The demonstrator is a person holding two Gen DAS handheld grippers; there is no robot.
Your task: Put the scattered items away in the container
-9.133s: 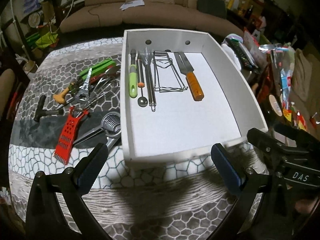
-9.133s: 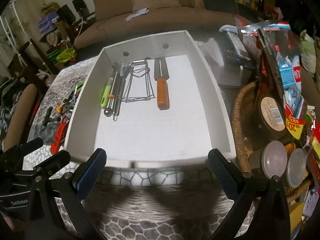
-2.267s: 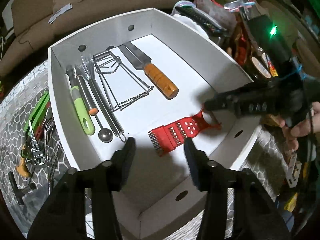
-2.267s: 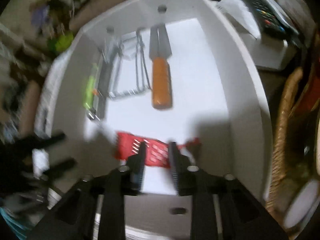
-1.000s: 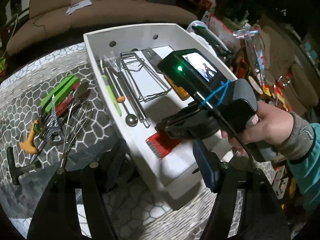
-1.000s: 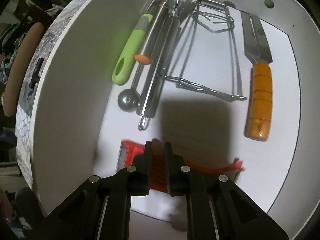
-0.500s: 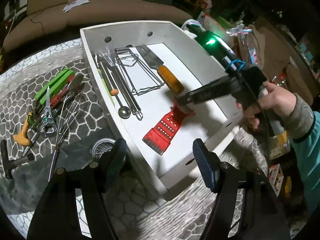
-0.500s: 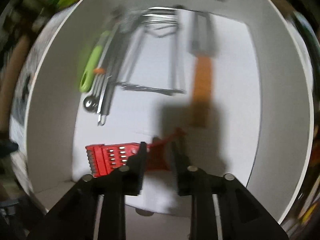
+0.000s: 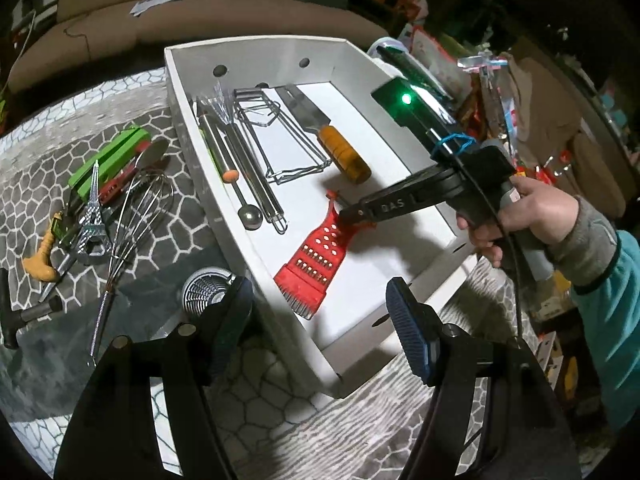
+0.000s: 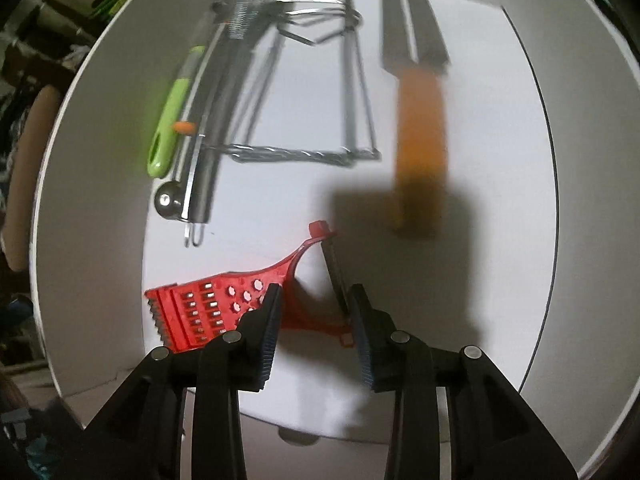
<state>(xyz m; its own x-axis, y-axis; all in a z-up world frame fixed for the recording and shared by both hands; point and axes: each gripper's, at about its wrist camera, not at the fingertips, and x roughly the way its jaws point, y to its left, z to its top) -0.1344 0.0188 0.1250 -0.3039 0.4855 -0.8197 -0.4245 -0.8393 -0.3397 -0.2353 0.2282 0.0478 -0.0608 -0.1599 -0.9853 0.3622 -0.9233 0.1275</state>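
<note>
A white box holds a red grater, an orange-handled knife, a wire rack and several steel utensils. My right gripper is inside the box, its jaws part open around the handle end of the red grater, which lies on the floor of the box. It also shows in the left wrist view. My left gripper is open and empty above the box's near corner. A whisk, a strainer, a green tool and other utensils lie on the cloth to the left.
The table has a grey honeycomb-patterned cloth. A black-handled tool lies at the far left. Cluttered packets and jars stand right of the box. A brown sofa is behind the table.
The red grater went from the cloth into the box. In the last second my right gripper turned it handle-away and its jaws have widened. My left gripper pulled back over the near corner.
</note>
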